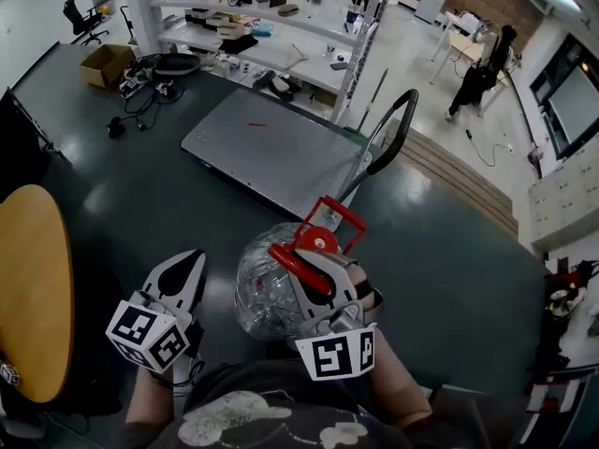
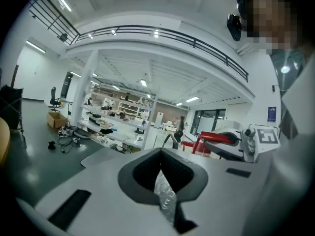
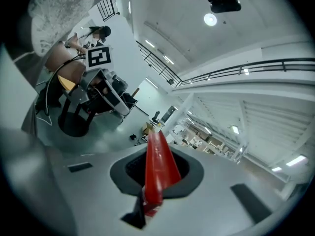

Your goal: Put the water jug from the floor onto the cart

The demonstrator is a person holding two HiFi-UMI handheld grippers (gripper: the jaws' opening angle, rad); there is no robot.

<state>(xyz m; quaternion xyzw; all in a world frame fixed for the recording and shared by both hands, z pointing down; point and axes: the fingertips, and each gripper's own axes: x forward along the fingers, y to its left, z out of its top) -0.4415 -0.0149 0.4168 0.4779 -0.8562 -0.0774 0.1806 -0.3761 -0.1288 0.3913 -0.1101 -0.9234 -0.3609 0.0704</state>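
- Nearest to the head camera is the person's dark printed shirt (image 1: 271, 417). Just beyond it, the right gripper (image 1: 309, 262) is clenched on the red plastic handle (image 1: 285, 258) of the clear, crinkled plastic water jug (image 1: 262, 299).
- From the same view, the jug hangs in front of the person. It seems to be off the dark floor (image 1: 140, 199) and is not yet over the flat grey platform cart (image 1: 271, 148). The left gripper (image 1: 194, 262) is just beside the jug, apparently not touching it.
- From the left gripper view, its jaws are drawn together on a thin strip of clear crinkled plastic (image 2: 165, 193). I cannot tell whether this strip belongs to the jug.
- From the right gripper view, the red handle stands between the closed jaws and fills the slit.
- I see no water level in the jug, so I judge it to be rather light. Its thin wall looks soft and slippery and would dent easily. The stiff handle is the good place to hold it, though the jug may swing from such a narrow grip.
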